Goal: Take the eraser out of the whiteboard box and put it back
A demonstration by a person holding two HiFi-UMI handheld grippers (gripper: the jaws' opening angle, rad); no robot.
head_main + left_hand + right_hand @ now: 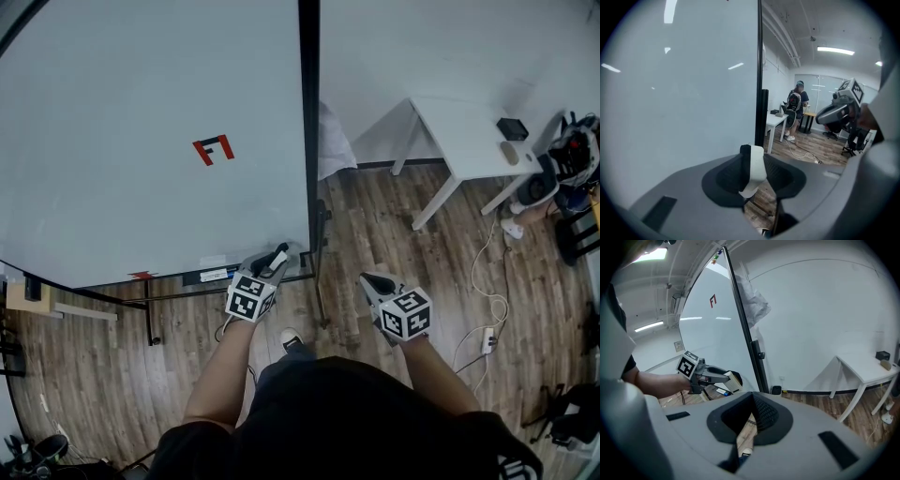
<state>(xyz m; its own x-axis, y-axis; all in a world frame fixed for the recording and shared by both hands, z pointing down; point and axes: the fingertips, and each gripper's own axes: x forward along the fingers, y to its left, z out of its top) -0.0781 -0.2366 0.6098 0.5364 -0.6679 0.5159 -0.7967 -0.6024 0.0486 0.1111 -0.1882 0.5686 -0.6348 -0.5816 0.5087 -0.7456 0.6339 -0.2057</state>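
A white eraser (pixel 756 169) with a black felt side stands upright between the jaws of my left gripper (pixel 752 157), which is shut on it. In the head view that left gripper (pixel 275 261) holds the eraser (pixel 281 251) by the lower right corner of the whiteboard (pixel 141 141), just right of the ledge tray (pixel 212 276) under the board. The right gripper view shows the eraser (pixel 729 378) in the left gripper (pixel 723 377), clear of the tray. My right gripper (pixel 752 398) is shut with nothing in it and hangs to the right (pixel 368 279) over the wooden floor.
The whiteboard's black frame post (pixel 307 141) stands between the grippers. A white table (pixel 469 131) is at the back right, with cables (pixel 487 281) and a power strip on the floor below it. A person (pixel 795 106) stands far off by another table.
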